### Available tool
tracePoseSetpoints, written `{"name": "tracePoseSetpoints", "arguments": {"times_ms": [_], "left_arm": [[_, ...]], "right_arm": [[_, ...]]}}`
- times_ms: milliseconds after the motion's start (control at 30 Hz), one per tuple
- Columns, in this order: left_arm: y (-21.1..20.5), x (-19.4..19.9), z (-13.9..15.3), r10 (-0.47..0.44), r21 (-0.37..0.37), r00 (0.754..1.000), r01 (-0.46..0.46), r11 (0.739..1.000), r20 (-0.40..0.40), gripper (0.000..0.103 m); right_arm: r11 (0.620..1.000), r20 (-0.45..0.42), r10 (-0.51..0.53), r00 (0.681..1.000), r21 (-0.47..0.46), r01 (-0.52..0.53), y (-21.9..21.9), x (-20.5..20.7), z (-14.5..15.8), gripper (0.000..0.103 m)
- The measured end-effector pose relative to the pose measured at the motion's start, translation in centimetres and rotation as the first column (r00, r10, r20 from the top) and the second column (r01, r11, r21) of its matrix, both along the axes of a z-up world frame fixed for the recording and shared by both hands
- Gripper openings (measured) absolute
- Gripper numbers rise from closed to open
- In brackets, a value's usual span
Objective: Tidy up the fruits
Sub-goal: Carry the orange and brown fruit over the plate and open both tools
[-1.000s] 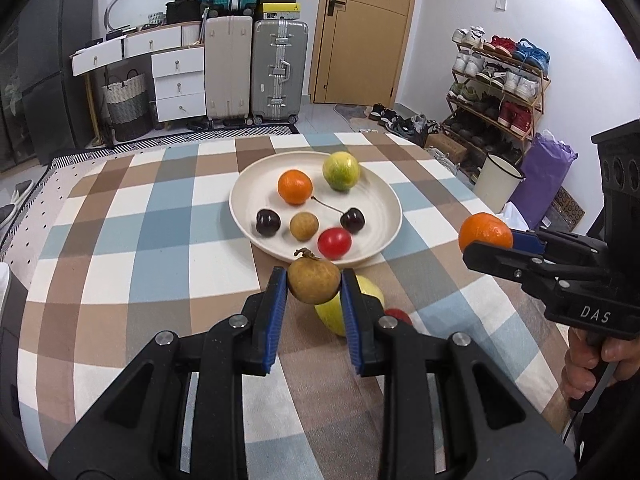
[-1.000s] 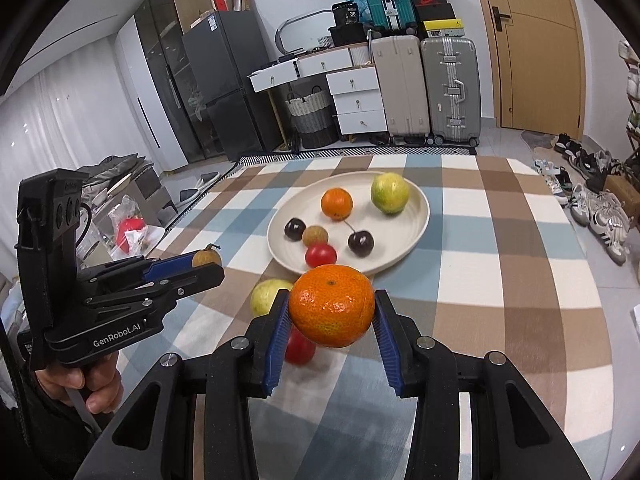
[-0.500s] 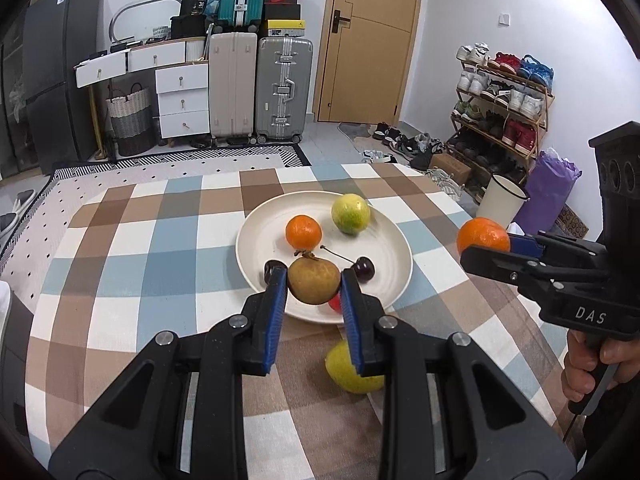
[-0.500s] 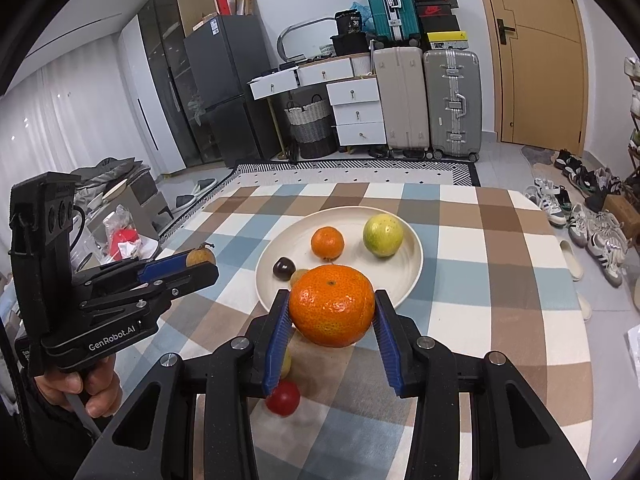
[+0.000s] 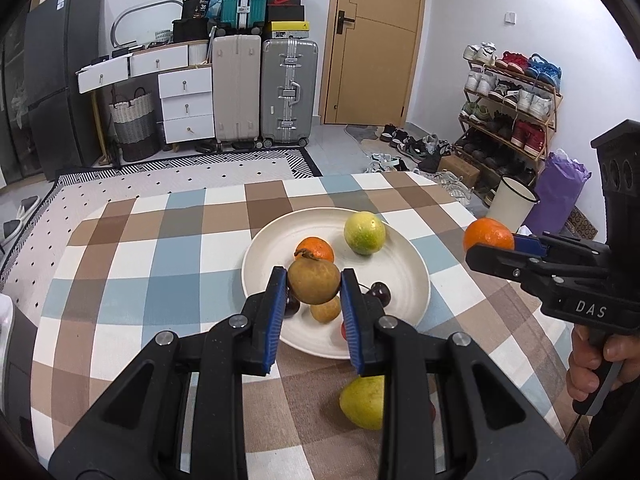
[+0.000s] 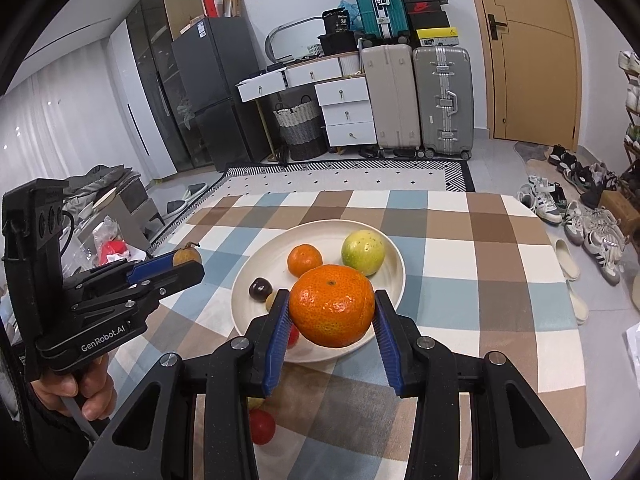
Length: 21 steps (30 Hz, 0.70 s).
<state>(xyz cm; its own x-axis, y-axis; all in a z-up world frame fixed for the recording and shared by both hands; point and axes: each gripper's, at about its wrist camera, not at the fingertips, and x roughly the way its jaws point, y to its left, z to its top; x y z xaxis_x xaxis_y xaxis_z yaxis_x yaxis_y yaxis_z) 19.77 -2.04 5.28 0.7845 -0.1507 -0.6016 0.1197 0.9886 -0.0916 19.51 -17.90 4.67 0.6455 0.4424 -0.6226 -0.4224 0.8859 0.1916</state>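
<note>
**Both grippers carry fruit above the plate**

The left gripper [image 5: 313,289] pinches a brown longan [image 5: 312,282] between its blue pads, held over the cream plate's [image 5: 414,276] near side. The right gripper [image 6: 331,311] clamps a large mandarin [image 6: 332,305] above the plate's 6 o'clock rim. On the plate, a smaller mandarin [image 6: 305,259] sits near centre and a green passion fruit [image 6: 363,252] at 1 o'clock. A yellow-green fruit [image 5: 360,402] lies on the checked tablecloth [image 5: 160,248] beyond the near rim.

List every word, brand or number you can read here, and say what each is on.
"DAS": side of the right gripper.
"GenRobot.AI": side of the left gripper.
"36": black bag on the drawers.
Nike swoosh, no words: red-and-black shoebox.
Yellow shoebox label and fridge sticker: too small to read.
</note>
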Motion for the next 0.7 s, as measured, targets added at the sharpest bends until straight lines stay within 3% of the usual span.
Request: {"name": "tracePoseSetpoints", "arguments": {"times_ms": [700], "left_arm": [[-1.4, 5.4, -3.5, -0.013, 0.055, 0.998, 0.017, 0.998, -0.061, 0.024]], "right_arm": [[0.998, -0.076, 0.008, 0.997, -0.057, -0.012, 2.4, 5.0, -3.7, 0.041]]}}
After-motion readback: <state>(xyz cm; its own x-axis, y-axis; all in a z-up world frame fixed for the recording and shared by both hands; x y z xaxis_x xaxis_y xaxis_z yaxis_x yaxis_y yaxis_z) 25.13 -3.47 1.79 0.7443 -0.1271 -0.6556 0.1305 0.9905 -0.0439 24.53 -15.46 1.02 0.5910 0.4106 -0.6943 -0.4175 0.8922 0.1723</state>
